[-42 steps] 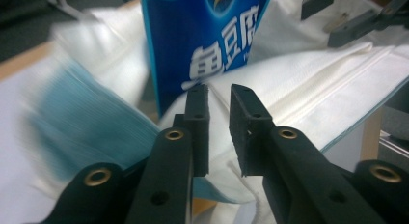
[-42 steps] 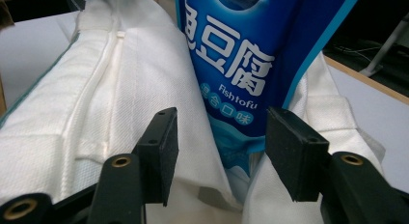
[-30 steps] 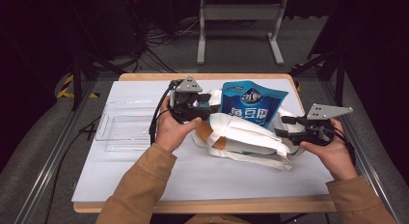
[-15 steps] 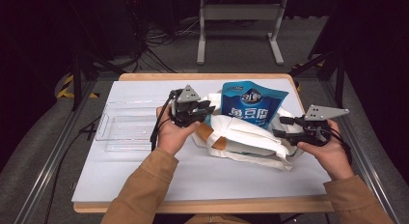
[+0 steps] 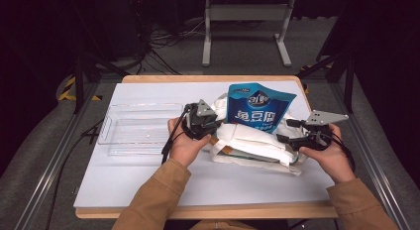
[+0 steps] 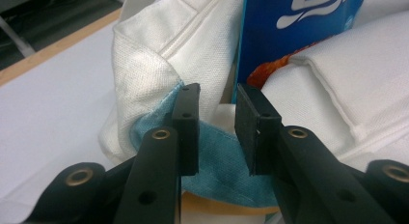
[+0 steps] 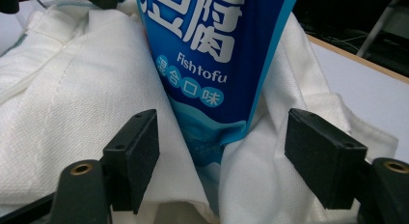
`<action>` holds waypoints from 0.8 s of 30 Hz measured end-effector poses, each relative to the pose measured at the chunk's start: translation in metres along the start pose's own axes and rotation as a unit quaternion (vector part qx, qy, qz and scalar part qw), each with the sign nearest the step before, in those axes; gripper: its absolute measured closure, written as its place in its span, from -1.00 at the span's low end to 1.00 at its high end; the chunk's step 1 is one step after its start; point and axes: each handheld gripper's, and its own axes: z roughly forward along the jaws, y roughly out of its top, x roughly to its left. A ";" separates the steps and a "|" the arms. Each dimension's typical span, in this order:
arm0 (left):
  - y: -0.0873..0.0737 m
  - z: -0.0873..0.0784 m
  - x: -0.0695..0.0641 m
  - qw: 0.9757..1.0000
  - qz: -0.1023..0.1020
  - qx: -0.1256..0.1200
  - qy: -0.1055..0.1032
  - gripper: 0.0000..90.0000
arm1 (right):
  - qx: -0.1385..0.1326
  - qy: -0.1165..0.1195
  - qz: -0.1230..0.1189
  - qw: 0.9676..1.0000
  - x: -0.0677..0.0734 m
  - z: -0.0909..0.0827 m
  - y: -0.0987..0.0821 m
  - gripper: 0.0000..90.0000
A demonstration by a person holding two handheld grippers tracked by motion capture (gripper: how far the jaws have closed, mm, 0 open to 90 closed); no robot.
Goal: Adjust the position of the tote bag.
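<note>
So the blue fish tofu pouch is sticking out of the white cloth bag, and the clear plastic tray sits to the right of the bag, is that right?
Not quite. The blue fish tofu pouch does stick out of the white cloth bag, but the clear plastic tray sits to the left of the bag, beyond the left tongs. The high view shows it.

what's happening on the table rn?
A person works a blue Fishtofu pouch into a white cloth bag on the table. The left tool, jaws just narrowed, sits at the bag's blue-lined rim with a gap between the pads. The right tool has just opened wide around the pouch's lower end. A clear tray sits left.
</note>
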 end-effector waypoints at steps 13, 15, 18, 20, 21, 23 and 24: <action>-0.009 0.016 -0.006 0.999 -0.021 0.037 -0.007 0.56 | 0.029 0.008 0.014 0.999 -0.010 0.017 -0.020 -0.43; -0.012 0.020 -0.007 0.999 -0.022 0.044 -0.010 0.57 | 0.034 0.008 0.015 0.999 -0.011 0.021 -0.024 -0.43; -0.017 0.026 -0.008 0.998 -0.025 0.054 -0.014 0.58 | 0.048 0.007 0.013 0.999 -0.011 0.028 -0.031 -0.44; -0.018 0.029 -0.009 0.998 -0.027 0.059 -0.011 0.60 | 0.058 0.009 0.014 0.998 -0.011 0.033 -0.037 -0.44; -0.018 0.030 -0.010 0.998 -0.025 0.063 -0.008 0.60 | 0.057 0.010 0.016 0.998 -0.012 0.035 -0.039 -0.44; -0.020 0.033 -0.011 0.997 -0.024 0.073 -0.008 0.61 | 0.050 0.013 0.022 0.998 -0.013 0.035 -0.042 -0.44; -0.020 0.033 -0.011 0.997 -0.024 0.073 -0.008 0.64 | 0.050 0.013 0.022 0.998 -0.013 0.035 -0.042 -0.44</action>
